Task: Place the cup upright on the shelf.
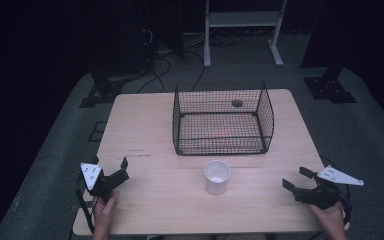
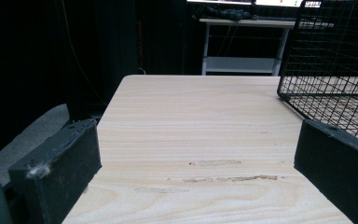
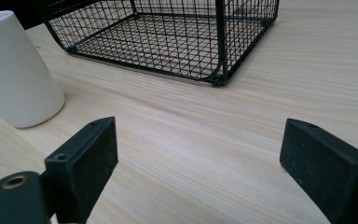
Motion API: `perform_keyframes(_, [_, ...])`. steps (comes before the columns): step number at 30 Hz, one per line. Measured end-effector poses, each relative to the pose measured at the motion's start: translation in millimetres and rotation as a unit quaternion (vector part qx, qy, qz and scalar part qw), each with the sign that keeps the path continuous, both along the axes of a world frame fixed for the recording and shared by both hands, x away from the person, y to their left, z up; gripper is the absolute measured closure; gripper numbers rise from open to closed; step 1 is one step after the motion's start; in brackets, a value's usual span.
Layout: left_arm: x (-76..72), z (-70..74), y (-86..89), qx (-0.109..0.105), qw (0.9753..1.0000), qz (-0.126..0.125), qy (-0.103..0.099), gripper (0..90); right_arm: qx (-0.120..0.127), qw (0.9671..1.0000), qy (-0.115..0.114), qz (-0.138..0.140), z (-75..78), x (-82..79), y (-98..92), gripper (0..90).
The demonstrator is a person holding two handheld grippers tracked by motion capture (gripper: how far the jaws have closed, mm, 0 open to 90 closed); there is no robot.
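1. Left gripper (image 1: 111,171), near left edge of table (image 1: 145,125): jaws spread wide, nothing held or touched; bare wood is seen betw. them in the left gripper view (image 2: 198,154).
2. White cup (image 1: 216,176): stood upright at centre, just in front of wire basket (image 1: 222,120), apart from it, well apart from both grippers.
3. Risk: cup looks light and tall, so it could be tipped or shoved into the basket if approached fast or caught high on one side.
4. Risk: basket rim could be clipped if the cup is lifted too low.
5. Right gripper (image 1: 300,179), near right edge: jaws wide open, empty, aimed twd. cup (image 3: 16,70) and basket (image 3: 177,42).
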State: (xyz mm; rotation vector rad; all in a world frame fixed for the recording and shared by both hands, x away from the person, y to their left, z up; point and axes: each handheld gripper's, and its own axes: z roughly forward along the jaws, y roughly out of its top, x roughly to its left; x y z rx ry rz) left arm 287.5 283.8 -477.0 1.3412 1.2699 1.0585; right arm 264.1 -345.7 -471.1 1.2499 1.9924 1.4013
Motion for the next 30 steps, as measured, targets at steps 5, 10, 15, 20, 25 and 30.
perform_keyframes(5, [-1.1, 0.1, -1.0, 0.008, 1.0, -0.002, 0.0, 0.0, -0.003, 1.0, 0.002, 0.002, 0.8, 0.5, 0.9, 10.5])
perform_keyframes(10, [-1.3, 0.1, -0.8, 0.005, 1.0, -0.002, -0.001, 0.0, 0.032, 0.9994, -0.002, 0.009, 10.5, 1.1, 1.4, 10.5])
perform_keyframes(15, [-1.7, 0.2, -1.1, 0.007, 1.0, -0.003, -0.001, 0.0, 0.027, 0.9994, -0.014, 0.016, 24.6, 4.6, 5.8, 10.5])
perform_keyframes(20, [-1.4, 0.1, -0.9, 0.005, 1.0, -0.002, -0.001, 0.0, 0.019, 0.9995, -0.013, 0.023, 26.6, 8.0, 10.0, 10.5])
perform_keyframes(25, [-1.3, 0.1, -0.4, 0.003, 1.0, -0.002, -0.001, 0.0, 0.014, 0.9994, -0.005, 0.03, 28.2, 10.6, 14.4, 10.5])
perform_keyframes(30, [-1.2, 0.1, -0.6, 0.003, 1.0, -0.001, -0.001, 0.0, -0.003, 0.999, -0.006, 0.045, 35.5, 13.5, 22.9, 10.5])
